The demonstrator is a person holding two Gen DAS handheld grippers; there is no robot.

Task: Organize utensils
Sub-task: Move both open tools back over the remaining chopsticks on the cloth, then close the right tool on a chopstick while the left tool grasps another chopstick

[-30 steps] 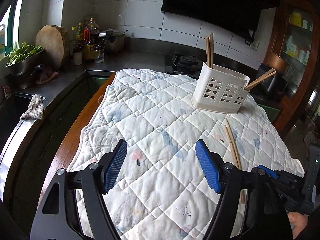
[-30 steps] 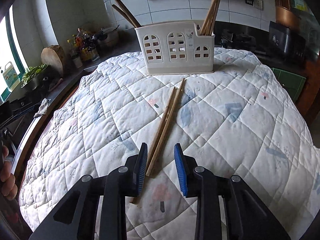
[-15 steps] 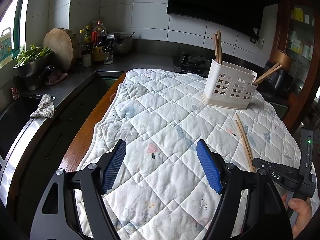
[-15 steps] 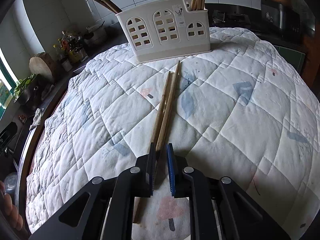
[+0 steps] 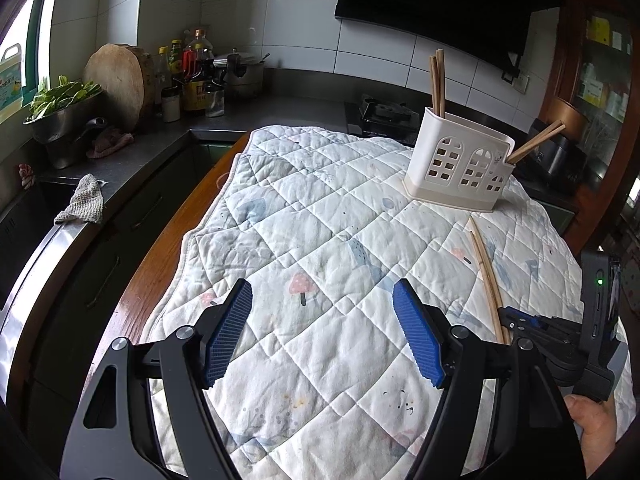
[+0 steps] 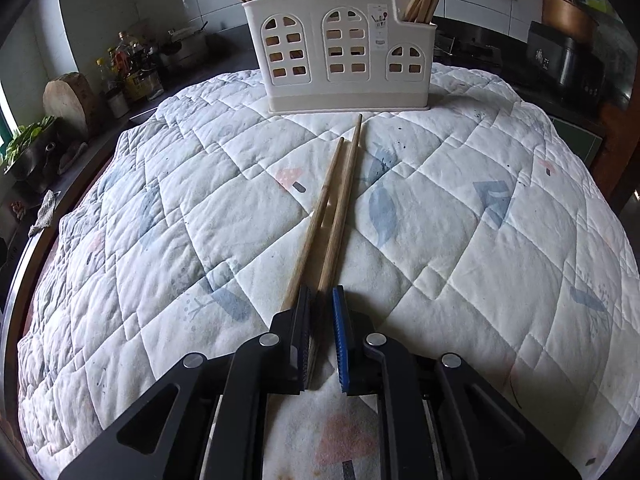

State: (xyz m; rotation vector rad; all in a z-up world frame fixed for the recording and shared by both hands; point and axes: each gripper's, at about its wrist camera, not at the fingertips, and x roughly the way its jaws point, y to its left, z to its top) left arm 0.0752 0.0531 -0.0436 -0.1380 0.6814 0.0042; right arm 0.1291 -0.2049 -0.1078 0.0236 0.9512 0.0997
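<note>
A pair of wooden chopsticks (image 6: 336,208) lies on the quilted cloth (image 6: 460,208), pointing at a white utensil holder (image 6: 336,52) that has other chopsticks standing in it. My right gripper (image 6: 322,308) is shut on the near ends of the pair. In the left wrist view the same chopsticks (image 5: 486,276) lie at the right, with the right gripper (image 5: 516,320) on their near end, and the holder (image 5: 460,164) stands beyond. My left gripper (image 5: 322,332) is open and empty above the cloth, left of the chopsticks.
A steel counter at the left carries a round wooden board (image 5: 120,84), bottles (image 5: 196,76), a pot (image 5: 240,76) and a bowl of greens (image 5: 60,108). A rag (image 5: 82,200) hangs on the sink edge. A dark appliance (image 6: 564,60) sits at the back right.
My right gripper has moved forward over the chopsticks' near ends and closed on them. My left gripper has stayed open and drawn back slightly.
</note>
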